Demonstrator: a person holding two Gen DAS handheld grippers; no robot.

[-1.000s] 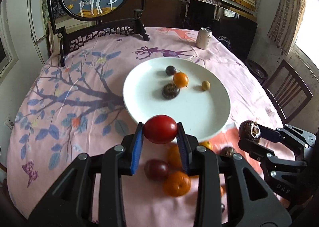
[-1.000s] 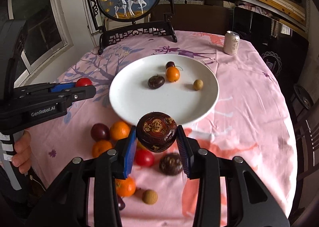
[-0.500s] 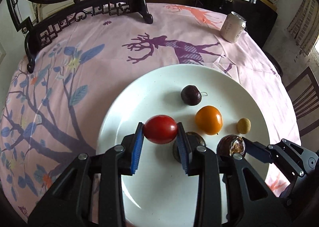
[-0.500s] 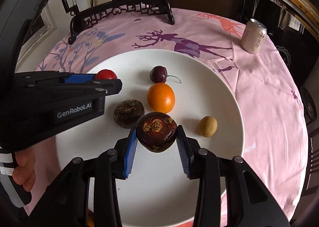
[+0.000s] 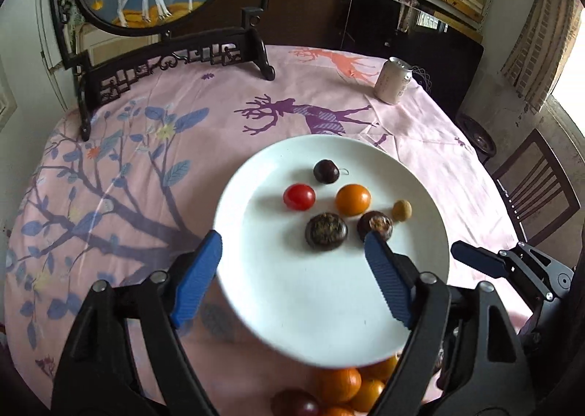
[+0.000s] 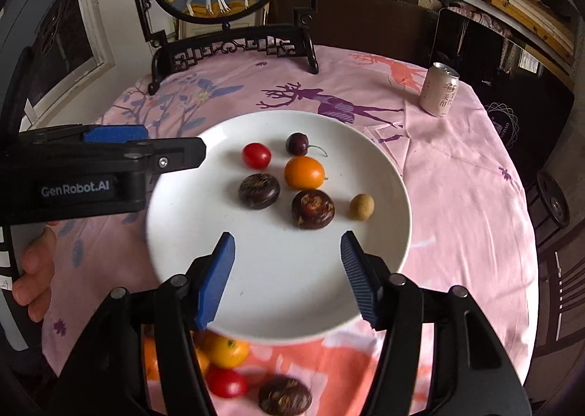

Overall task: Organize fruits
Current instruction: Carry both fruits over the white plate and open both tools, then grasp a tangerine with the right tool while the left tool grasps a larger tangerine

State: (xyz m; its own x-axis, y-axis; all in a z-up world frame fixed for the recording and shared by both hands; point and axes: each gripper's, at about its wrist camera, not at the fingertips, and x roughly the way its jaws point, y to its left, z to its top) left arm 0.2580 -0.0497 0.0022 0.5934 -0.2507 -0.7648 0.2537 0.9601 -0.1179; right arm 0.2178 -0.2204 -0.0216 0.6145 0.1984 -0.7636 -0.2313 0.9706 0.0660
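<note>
Both grippers are seen over the near rim of the white plate [image 6: 387, 174], jaws just opened, nothing between the pads. Left gripper [image 5: 292, 269] is spread wide; right gripper [image 6: 287, 262] is spread moderately. The red tomato [image 6: 256, 155] is set on the plate left of the cherry [image 6: 297, 143]. The dark water chestnut [image 6: 313, 209] sits beside the orange [image 6: 304, 172], with a second chestnut [image 6: 259, 191] and a longan [image 6: 362, 207] nearby. More loose fruit [image 6: 226, 352] is left on the pink tablecloth [image 6: 457, 196].
</note>
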